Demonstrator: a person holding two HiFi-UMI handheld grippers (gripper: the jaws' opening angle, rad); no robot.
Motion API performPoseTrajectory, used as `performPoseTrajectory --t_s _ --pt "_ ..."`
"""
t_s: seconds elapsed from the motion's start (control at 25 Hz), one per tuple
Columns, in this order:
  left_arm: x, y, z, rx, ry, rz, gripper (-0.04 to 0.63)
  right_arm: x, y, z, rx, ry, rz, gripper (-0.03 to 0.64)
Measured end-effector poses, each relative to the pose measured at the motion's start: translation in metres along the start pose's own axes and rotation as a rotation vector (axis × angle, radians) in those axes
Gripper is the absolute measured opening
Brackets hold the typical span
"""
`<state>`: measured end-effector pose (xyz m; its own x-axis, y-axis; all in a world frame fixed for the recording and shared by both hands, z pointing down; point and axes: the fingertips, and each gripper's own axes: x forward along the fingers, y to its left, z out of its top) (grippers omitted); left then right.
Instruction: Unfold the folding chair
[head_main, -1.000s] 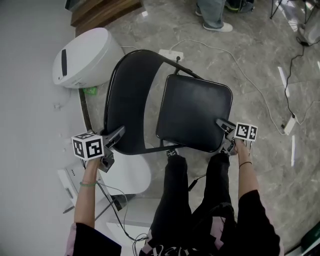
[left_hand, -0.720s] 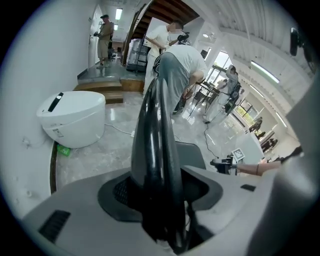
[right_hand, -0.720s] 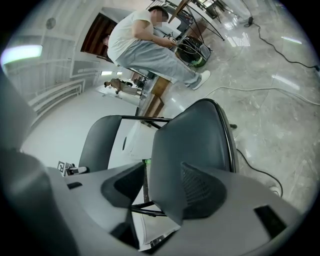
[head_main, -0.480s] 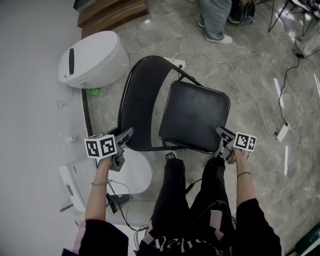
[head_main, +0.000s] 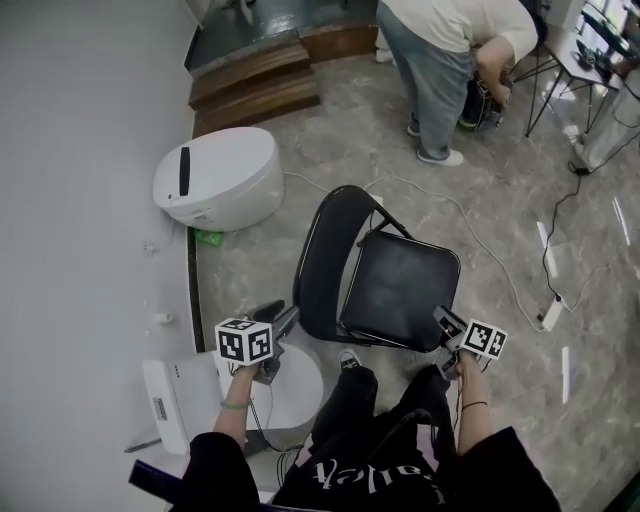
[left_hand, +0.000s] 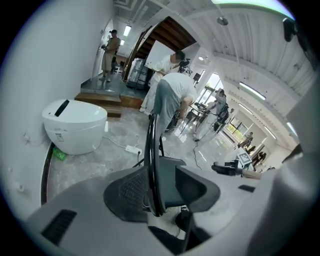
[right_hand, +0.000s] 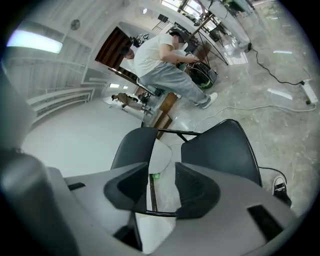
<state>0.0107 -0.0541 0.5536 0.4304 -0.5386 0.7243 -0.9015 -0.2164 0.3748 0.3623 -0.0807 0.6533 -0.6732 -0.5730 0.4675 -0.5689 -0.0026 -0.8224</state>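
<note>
The folding chair (head_main: 400, 290) looks fully opened already. It stands on the stone floor (head_main: 500, 200) just beyond the person's knees, with its seat lying level and its backrest (head_main: 322, 255) upright on the left side. I'd judge the unfolding itself done. What may be left is only to confirm that the frame has spread all the way and sits square, which I can't check from here because the legs are hidden under the seat.

The left gripper (head_main: 282, 314) hovers near the backrest's near edge. Its jaws are closing, and the black rim lines up in the gap between them, but the pads aren't pressing on it. The right gripper (head_main: 443, 320) hangs by the seat's near right corner, its jaws also closing with nothing between them.

The seat is a rounded square pad, black with a slight sheen like vinyl. The backrest is a curved black panel inside a thin black tube hoop. The floor is grey and veined like marble, and glossy. A smooth white domed appliance (head_main: 215, 178) sits against the wall at far left.
</note>
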Motion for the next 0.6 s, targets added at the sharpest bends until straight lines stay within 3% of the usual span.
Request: performPoseTrajectory --t_s 0.24,0.4,0.48,0.6 --pt "-0.028 -0.044 0.02 0.081 -0.075 -0.079 0.132 -0.028 0.075 0.007 -0.01 -0.14 0.024 0.121" --pt "-0.037 -0.08 0.012 0.058 -0.114 -0.121 0.092 -0.048 0.105 -0.002 -0.041 -0.137 0.026 0.072" --pt "-0.036 -0.101 0.005 0.04 -0.133 -0.124 0.042 -0.06 0.113 -0.006 -0.064 -0.122 0.024 0.047" --pt "-0.034 -0.136 -0.023 -0.002 -0.143 -0.159 0.011 -0.08 0.116 -0.02 -0.108 -0.089 0.019 0.026"
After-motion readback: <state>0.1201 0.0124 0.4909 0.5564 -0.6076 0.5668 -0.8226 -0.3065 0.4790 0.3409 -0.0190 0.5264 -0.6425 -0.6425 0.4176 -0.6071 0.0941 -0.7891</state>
